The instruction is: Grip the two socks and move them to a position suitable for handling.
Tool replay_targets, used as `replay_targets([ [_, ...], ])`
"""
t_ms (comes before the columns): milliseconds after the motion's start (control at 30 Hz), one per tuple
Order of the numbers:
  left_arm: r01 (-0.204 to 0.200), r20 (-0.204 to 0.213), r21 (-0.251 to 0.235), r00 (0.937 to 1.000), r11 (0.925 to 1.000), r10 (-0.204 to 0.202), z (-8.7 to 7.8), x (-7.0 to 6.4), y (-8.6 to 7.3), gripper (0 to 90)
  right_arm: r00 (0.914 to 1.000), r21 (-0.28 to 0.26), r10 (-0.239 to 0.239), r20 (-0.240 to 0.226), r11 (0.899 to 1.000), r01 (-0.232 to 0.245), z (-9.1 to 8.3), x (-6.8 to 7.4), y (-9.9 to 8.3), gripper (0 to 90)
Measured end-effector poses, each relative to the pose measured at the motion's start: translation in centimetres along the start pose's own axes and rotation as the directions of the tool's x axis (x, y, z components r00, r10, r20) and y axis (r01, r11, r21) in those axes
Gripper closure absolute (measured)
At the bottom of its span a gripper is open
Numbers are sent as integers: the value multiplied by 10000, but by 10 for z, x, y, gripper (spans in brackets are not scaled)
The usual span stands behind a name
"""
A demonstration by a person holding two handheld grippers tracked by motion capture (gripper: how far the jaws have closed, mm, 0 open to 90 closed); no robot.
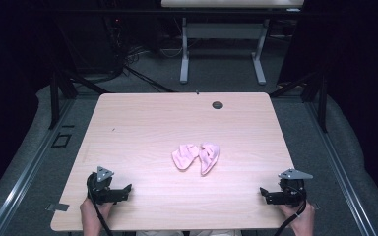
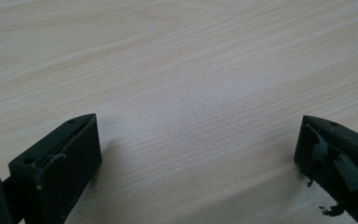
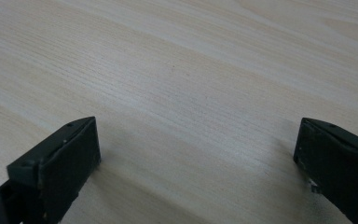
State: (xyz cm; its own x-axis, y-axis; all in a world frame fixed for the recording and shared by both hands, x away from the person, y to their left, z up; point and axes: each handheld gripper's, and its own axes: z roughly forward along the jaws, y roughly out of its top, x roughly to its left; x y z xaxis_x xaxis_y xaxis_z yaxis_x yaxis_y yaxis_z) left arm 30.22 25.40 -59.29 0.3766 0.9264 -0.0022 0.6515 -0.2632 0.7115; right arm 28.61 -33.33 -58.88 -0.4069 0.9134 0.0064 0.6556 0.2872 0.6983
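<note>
Two small pink socks lie side by side near the middle of the light wooden table. My left gripper rests near the front left corner, well short and left of the socks. It is open in the left gripper view, with bare wood between its jaws. My right gripper sits near the front right corner, right of the socks. Its jaws also stand wide apart in the right gripper view, over bare tabletop.
A dark round cable hole is set near the table's far edge. Beyond the table stands a white desk frame on grey floor. Black posts flank the table's far corners.
</note>
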Motion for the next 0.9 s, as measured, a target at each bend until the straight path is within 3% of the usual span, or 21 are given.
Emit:
replay_targets([
  [500,23,-31,11,10000,10000,-23,0,0,0,2,9999,446,-70,-108,9990,75,4,-1,9,0],
  [667,32,-32,5,10000,10000,-32,0,0,0,2,9989,511,87,-454,9987,-63,2,-2,15,0],
  [900,8,-52,25,10000,10000,-8,0,0,0,4,9957,454,-177,-905,9987,219,0,7,34,0],
])
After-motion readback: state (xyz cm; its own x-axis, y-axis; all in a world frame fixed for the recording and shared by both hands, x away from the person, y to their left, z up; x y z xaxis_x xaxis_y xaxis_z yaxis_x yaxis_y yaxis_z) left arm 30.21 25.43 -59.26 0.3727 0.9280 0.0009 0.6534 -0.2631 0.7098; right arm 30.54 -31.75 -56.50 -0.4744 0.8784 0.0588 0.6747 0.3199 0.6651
